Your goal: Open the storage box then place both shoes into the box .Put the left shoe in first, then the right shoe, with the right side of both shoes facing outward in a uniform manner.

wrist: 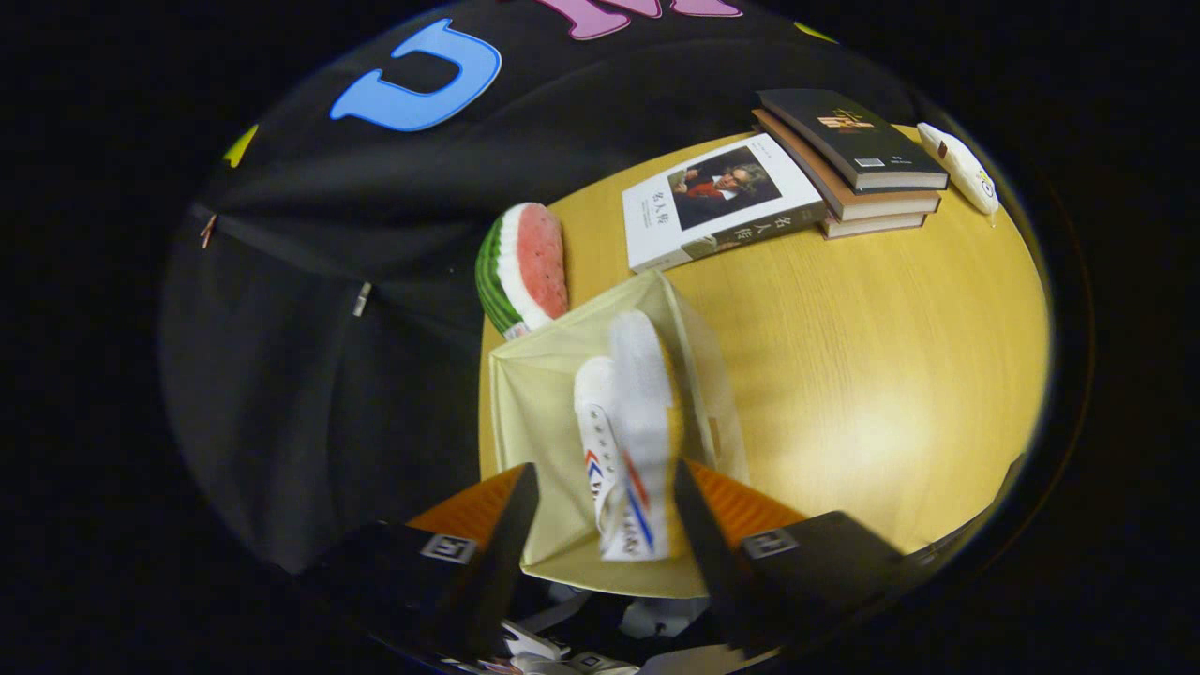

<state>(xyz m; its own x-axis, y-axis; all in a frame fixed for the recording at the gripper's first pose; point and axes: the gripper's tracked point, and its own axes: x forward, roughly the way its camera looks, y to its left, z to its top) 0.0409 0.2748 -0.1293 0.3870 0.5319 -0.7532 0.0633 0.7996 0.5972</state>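
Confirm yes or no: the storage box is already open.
Yes: the storage box stands open-topped on the table, with white shoes sticking up from it between the gripper fingers.

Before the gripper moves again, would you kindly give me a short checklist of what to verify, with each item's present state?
1. Pale cream fabric storage box open at its top: ok.
2. White canvas shoe with red and blue stripes inside the box, standing on end: ok.
3. Gripper open, fingers apart: ok.
4. Fingers free of the shoe: cannot tell; one seems close beside it.
5. Second shoe in the box: cannot tell.
6. Plush watermelon slice outside the box, behind it on the round wooden table: ok.
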